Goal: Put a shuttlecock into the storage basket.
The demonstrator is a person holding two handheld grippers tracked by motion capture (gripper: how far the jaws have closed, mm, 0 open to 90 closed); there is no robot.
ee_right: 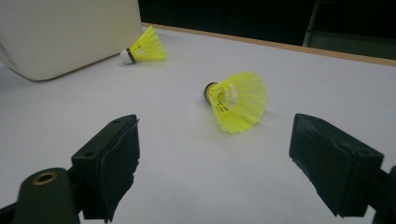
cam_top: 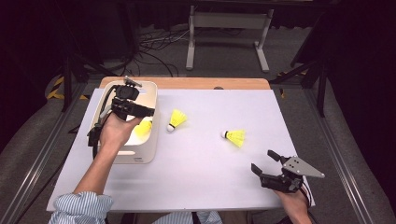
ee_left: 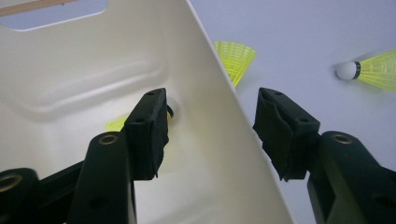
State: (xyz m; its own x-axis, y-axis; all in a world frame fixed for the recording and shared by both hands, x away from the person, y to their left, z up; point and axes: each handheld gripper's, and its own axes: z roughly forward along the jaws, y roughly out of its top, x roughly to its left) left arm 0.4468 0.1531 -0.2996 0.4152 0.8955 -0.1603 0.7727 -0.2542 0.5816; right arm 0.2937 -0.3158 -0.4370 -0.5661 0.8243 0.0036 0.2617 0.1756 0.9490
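Note:
A white bin (cam_top: 140,156) stands at the table's left. My left gripper (cam_top: 145,114) hangs over its right side, open. In the left gripper view my left gripper (ee_left: 212,107) straddles the bin's wall (ee_left: 205,74): one jaw inside, one outside, neither pad touching it. A yellow shuttlecock (cam_top: 144,127) lies inside the bin, partly hidden behind the inner jaw (ee_left: 114,123). A second shuttlecock (cam_top: 177,119) (ee_left: 236,58) rests on the table just right of the bin. A third (cam_top: 235,136) (ee_right: 238,100) lies ahead of my open right gripper (cam_top: 262,160) (ee_right: 217,140), whose jaws hold nothing.
The white table top (cam_top: 205,182) ends in a wooden edge at the back (cam_top: 187,83). Beyond it on the floor are cables and a white frame (cam_top: 229,28). A person's striped sleeve (cam_top: 79,207) comes in at the bottom left.

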